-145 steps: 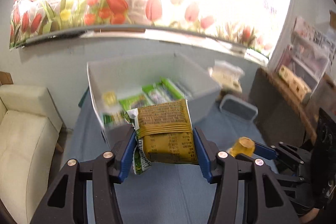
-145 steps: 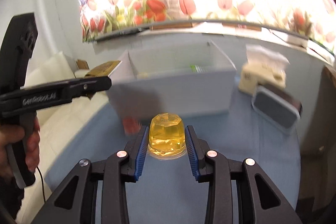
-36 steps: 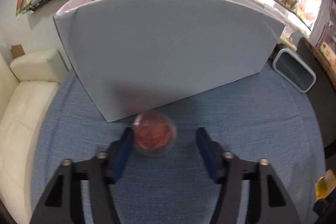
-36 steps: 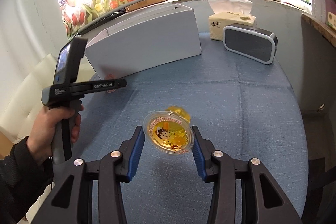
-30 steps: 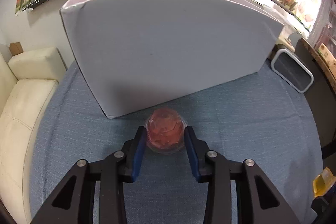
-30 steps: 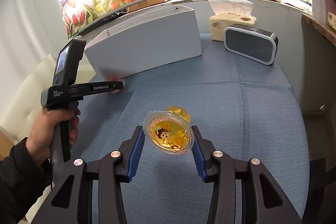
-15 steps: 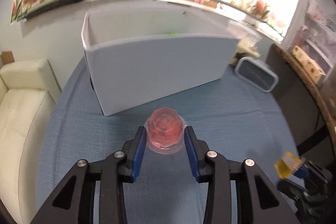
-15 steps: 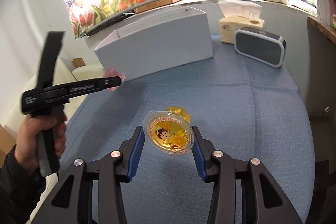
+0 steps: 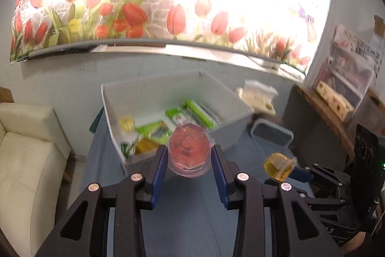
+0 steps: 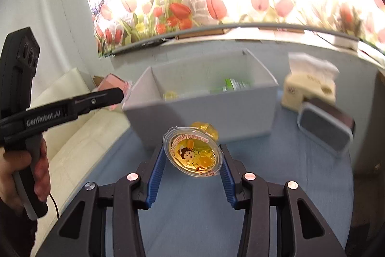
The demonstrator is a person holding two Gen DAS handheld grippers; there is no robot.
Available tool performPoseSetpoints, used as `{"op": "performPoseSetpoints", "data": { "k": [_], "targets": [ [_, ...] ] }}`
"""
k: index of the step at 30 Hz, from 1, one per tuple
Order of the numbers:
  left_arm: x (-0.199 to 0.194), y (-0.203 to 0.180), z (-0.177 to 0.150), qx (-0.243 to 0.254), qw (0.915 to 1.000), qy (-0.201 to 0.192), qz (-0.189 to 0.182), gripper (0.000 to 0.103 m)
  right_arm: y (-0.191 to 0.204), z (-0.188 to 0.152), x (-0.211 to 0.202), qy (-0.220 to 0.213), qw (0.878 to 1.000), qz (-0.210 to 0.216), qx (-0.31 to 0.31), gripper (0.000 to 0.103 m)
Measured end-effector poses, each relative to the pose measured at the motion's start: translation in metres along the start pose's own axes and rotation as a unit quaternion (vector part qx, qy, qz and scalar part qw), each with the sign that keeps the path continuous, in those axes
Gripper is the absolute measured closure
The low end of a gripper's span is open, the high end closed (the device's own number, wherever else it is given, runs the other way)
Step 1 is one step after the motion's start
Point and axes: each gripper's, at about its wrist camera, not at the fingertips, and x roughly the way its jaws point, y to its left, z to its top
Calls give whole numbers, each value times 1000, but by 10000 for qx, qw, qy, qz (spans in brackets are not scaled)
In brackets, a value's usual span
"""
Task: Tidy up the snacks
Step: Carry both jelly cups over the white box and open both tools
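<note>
You are in the carrying step: each hand has a jelly cup lifted off the worktop (image 10: pixel 264 220) and headed for the white box (image 9: pixel 231 129). Your left gripper (image 9: pixel 189 160) has its fingers (image 9: pixel 158 168) pinching the red jelly cup (image 9: pixel 189 151) by its sides, dome towards the camera, and in the left wrist view the cup sits in front of the box's near wall, above the blue cloth and not yet over the opening. Your right gripper (image 10: pixel 192 160) has its fingers pinching the yellow jelly cup (image 10: pixel 192 153) at the rim, tilted so the printed lid faces you. It hangs above the worktop, short of the box.

Inside the box you can see green snack packets (image 9: pixel 190 112), a small yellow cup (image 9: pixel 126 123) near the left wall and a brownish packet (image 9: pixel 144 146) in the near corner. The picture is blurred there, so their exact lie is hard to tell.

What comes next, I judge, is to bring the red cup forward over the near wall, clear of the rim, and lower it onto a free patch before you spread the fingers. The left side beside the yellow cup looks a sensible home for jellies. Keep the two grippers well apart as both close on the same opening, one after the other. The yellow cup's tilted hold looks the less secure, so move it gently.
</note>
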Motion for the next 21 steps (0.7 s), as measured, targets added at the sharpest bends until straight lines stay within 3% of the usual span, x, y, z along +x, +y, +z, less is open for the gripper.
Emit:
{"op": "performPoseSetpoints", "data": {
  "k": [6, 10, 20, 21],
  "targets": [
    [40, 19, 44, -44, 10000, 19, 48, 62, -4, 69, 45, -17, 9999, 14, -131, 55],
    [71, 35, 65, -130, 9998, 161, 46, 62, -17, 106, 92, 248, 9995, -201, -37, 55],
    [98, 60, 68, -30, 9990, 415, 146, 61, -27, 130, 141, 427, 9988, -250, -20, 55],
    [100, 60, 67, 10, 9989, 430, 186, 54, -28, 130, 143, 445, 9987, -260, -21, 55]
  ]
}}
